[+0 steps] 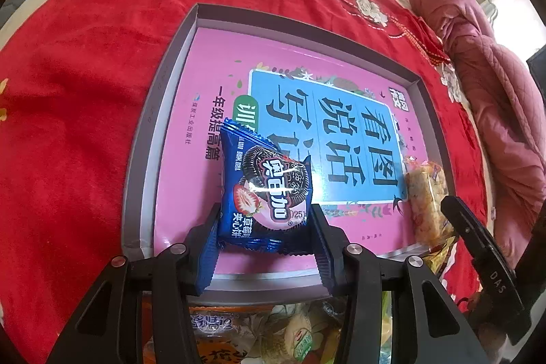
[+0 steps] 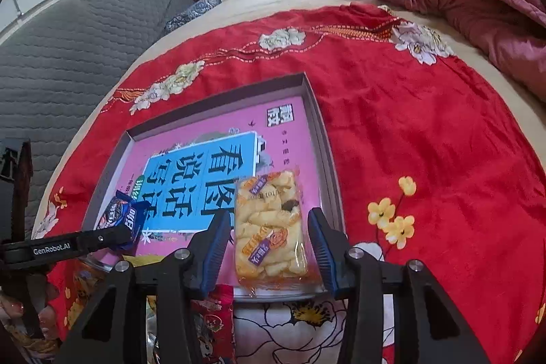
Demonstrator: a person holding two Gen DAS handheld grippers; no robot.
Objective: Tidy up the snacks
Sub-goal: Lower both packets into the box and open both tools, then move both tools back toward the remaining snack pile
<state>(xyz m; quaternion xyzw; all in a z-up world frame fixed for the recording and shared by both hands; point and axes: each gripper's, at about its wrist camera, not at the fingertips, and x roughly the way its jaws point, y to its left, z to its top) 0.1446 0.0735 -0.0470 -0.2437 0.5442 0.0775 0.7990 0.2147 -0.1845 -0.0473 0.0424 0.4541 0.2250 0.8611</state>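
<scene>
Both grippers over the tray, one snack packet each

We hold the blue cookie packet (image 1: pixel 264 190) between the left gripper (image 1: pixel 264 248) pads, jaws closed on its lower sides, packet tilted over the near left part of the grey tray (image 1: pixel 160 98); we judge it is being set down there. The right gripper (image 2: pixel 269 248) stands with jaws parted around the clear rice cracker packet (image 2: pixel 269 227), pads just beside its edges; we cannot tell whether they touch. That packet lies flat at the tray's near right edge, over the pink book (image 2: pixel 283 125) lining the tray. Placing packets side by side keeps them sorted. More snacks (image 1: pixel 290 330) wait on the bed near us
</scene>
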